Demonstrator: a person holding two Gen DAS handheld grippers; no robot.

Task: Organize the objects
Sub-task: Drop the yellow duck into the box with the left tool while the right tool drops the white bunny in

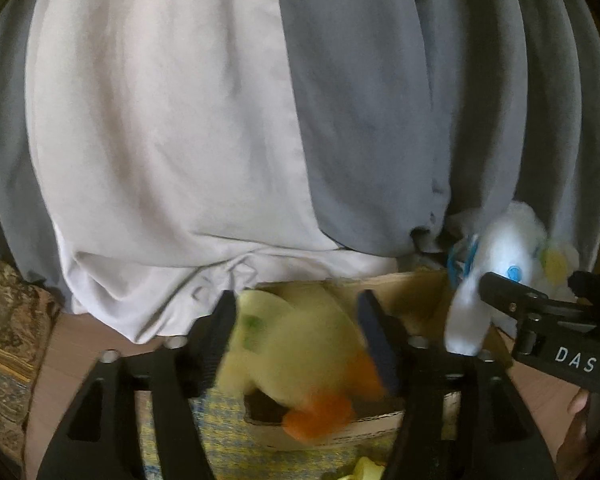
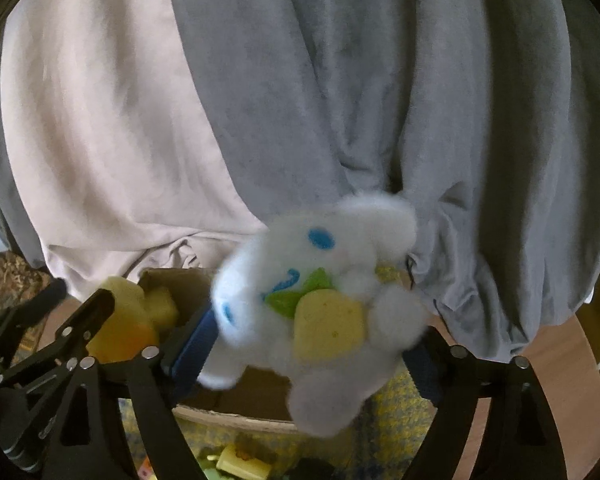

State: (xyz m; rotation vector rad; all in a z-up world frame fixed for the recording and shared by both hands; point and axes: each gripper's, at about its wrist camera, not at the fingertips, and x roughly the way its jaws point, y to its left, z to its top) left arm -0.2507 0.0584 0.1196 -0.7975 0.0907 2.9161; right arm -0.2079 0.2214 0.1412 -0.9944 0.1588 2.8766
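Your left tongs [image 1: 296, 332] and right tongs [image 2: 312, 344] stand part-open, yellow duck plush [image 1: 296, 344] and white plush [image 2: 320, 280] loose between them over the cardboard box [image 1: 400, 284]; both look soft, light; grip mid-body.

The only readable text is "DAS", in white capital letters on the black body of the right gripper [image 1: 540, 292], seen at the right edge of the left wrist view. The cardboard box [image 1: 340, 434] carries faint dark print along its front edge, too blurred to read. No lettering shows in the right wrist view.
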